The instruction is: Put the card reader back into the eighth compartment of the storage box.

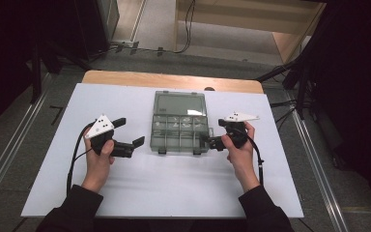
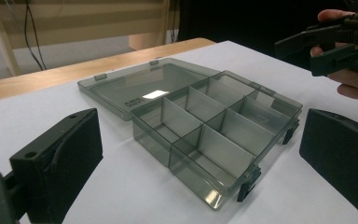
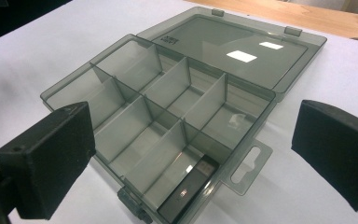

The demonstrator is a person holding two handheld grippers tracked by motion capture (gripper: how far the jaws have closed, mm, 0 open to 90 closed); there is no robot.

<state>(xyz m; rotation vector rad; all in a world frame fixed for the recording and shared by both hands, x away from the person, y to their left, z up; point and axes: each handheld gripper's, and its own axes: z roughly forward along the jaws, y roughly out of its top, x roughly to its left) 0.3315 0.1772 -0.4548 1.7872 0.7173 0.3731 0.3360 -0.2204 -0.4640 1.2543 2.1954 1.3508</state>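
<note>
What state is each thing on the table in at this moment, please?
Organiser box: open, compartments look empty.
Lid: folded flat on the table behind the tray.
Left gripper: open, beside the box.
Right gripper: open, at the box's right edge.

One clear compartment box (image 1: 179, 126) with eight compartments, two black latches (image 2: 244, 187), and two grippers.

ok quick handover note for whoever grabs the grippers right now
Left gripper: open, holding nothing, left of the box.
Right gripper: open, holding nothing, at the box's right edge.
Box: mid-table on the white sheet, lid folded flat behind it, latches undone. One small dark item lies in a near corner compartment; the rest look empty.
Done: box opened.
Left: probably filling or closing it.
</note>
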